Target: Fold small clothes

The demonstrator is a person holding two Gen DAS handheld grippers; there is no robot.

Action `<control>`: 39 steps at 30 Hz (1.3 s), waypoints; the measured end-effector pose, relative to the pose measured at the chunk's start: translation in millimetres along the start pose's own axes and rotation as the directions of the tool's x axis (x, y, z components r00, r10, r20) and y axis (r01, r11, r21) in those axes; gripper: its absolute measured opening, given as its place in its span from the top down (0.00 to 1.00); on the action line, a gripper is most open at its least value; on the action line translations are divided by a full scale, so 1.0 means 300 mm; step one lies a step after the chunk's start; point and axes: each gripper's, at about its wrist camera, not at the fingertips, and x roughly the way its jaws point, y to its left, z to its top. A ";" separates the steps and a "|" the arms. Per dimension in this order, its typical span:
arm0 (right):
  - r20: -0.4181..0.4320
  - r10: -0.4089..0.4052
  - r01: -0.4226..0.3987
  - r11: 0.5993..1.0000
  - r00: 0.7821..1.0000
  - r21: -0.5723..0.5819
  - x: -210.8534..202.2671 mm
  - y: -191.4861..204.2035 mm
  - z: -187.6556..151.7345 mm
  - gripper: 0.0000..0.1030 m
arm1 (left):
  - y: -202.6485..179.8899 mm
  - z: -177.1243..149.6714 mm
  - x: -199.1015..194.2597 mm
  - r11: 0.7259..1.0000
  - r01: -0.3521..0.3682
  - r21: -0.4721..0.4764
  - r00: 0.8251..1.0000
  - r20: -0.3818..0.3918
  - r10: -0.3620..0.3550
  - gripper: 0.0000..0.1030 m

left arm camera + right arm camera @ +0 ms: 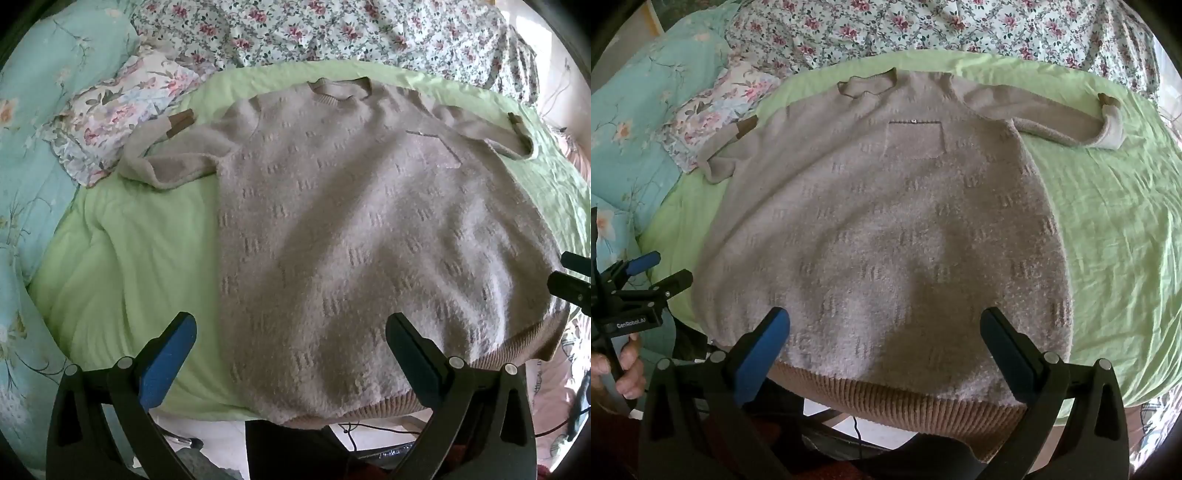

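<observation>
Sweater lay flat, face up, on green sheet, hem overhanging the near edge. Both grippers, left and right, hovered spread and empty; sleeves should probably fold inward first, kept smooth.

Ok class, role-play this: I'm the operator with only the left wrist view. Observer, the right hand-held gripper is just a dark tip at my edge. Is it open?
Observer: Yes. The right hand-held gripper is wide open and holds nothing. It is over the sweater, near the ribbed hem.
Operator: How does my own gripper look from outside?
Observer: The left hand-held gripper is open too, left of the sweater. The person's hand is wrapped around its handle.
Operator: What lies right of the sweater?
Observer: A broad, wrinkled stretch of green sheet, with only the sweater's right sleeve across its far part.
</observation>
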 end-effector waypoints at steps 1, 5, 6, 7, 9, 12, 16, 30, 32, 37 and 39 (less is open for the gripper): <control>0.001 0.000 0.000 1.000 1.000 0.000 -0.003 0.001 0.001 0.00 | -0.001 0.000 0.001 1.000 -0.002 0.000 1.000 0.000 0.002 0.01; 0.014 -0.002 0.002 1.000 1.000 -0.004 -0.007 0.002 0.003 0.00 | -0.004 0.006 0.012 1.000 -0.004 -0.002 1.000 0.003 0.004 0.01; 0.014 -0.002 0.002 1.000 1.000 -0.004 -0.008 0.003 0.004 0.00 | -0.001 0.003 0.002 1.000 -0.003 -0.001 1.000 0.005 0.003 0.01; 0.016 -0.002 0.002 1.000 1.000 -0.004 -0.008 0.004 0.005 0.00 | -0.003 0.003 0.003 1.000 -0.003 -0.001 1.000 0.004 0.003 0.01; 0.017 -0.001 0.001 1.000 1.000 -0.004 -0.005 0.005 0.025 0.00 | -0.001 0.001 0.001 1.000 -0.004 -0.002 1.000 0.011 0.004 0.01; 0.024 -0.002 0.002 1.000 1.000 -0.007 -0.012 -0.003 0.011 0.00 | 0.000 0.003 0.002 1.000 -0.002 -0.001 1.000 0.011 0.002 0.01; 0.028 0.002 -0.002 1.000 1.000 -0.007 -0.012 0.001 0.014 0.00 | 0.005 0.007 0.002 1.000 0.002 -0.003 1.000 0.012 -0.002 0.01; 0.033 0.000 0.000 1.000 0.999 -0.004 -0.022 0.002 0.022 0.00 | 0.009 0.007 -0.009 1.000 -0.004 0.002 1.000 0.002 0.004 0.01; 0.031 0.001 -0.001 1.000 1.000 -0.003 -0.023 -0.001 0.023 0.00 | 0.010 0.010 -0.009 1.000 -0.004 0.002 1.000 0.000 0.004 0.01; 0.027 0.000 0.000 1.000 1.000 -0.005 -0.023 -0.001 0.024 0.00 | 0.005 0.019 -0.007 1.000 -0.013 0.012 1.000 -0.016 0.013 0.01; 0.020 0.003 -0.003 1.000 1.000 -0.001 -0.023 -0.004 0.027 0.00 | 0.004 0.021 -0.006 1.000 -0.020 0.018 0.999 -0.029 0.021 0.01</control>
